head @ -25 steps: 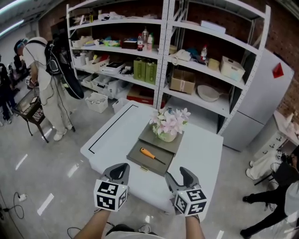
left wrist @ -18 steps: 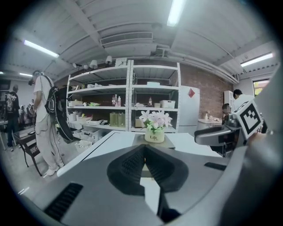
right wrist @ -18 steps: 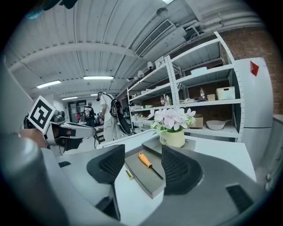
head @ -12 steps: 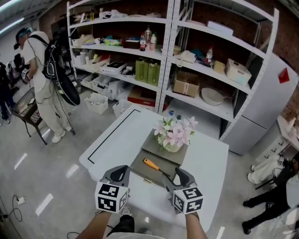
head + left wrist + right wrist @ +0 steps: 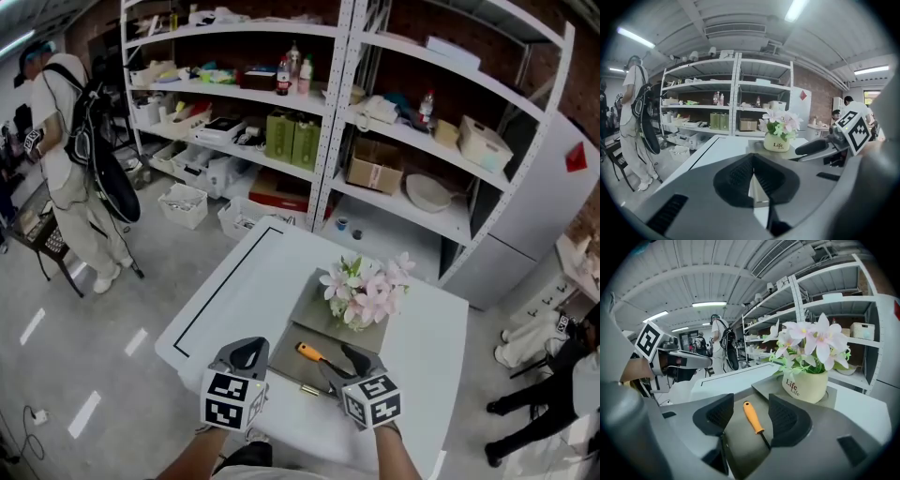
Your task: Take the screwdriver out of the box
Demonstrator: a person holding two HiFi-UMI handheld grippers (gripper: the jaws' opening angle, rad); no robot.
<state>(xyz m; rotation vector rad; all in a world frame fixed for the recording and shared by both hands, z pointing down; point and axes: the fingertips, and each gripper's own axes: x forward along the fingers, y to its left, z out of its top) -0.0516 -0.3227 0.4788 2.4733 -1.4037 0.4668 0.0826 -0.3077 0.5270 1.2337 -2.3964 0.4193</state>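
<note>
The screwdriver point(image 5: 310, 354) point(image 5: 753, 417) has an orange handle and a dark shaft. It lies in the open drawer point(image 5: 285, 360) of a flat grey box point(image 5: 315, 317) on the white table point(image 5: 239, 300). My right gripper point(image 5: 351, 362) point(image 5: 751, 404) hangs just over the drawer. Its jaws stand wide on either side of the handle and are closing, with the pads off it. My left gripper point(image 5: 246, 351) point(image 5: 752, 161) is shut and empty, at the drawer's left front corner. A pot of pink flowers point(image 5: 364, 298) point(image 5: 804, 385) stands on the box.
White shelving point(image 5: 328, 112) full of boxes and bottles rises behind the table, with a white cabinet point(image 5: 534, 206) to its right. A person with a backpack point(image 5: 66, 141) stands far left. Another person point(image 5: 562, 375) is at the right edge. A black line point(image 5: 220, 292) marks the tabletop.
Both grippers have come forward and down to the box. The right one now reaches over the drawer astride the screwdriver; the left one has reached the drawer's front corner.
</note>
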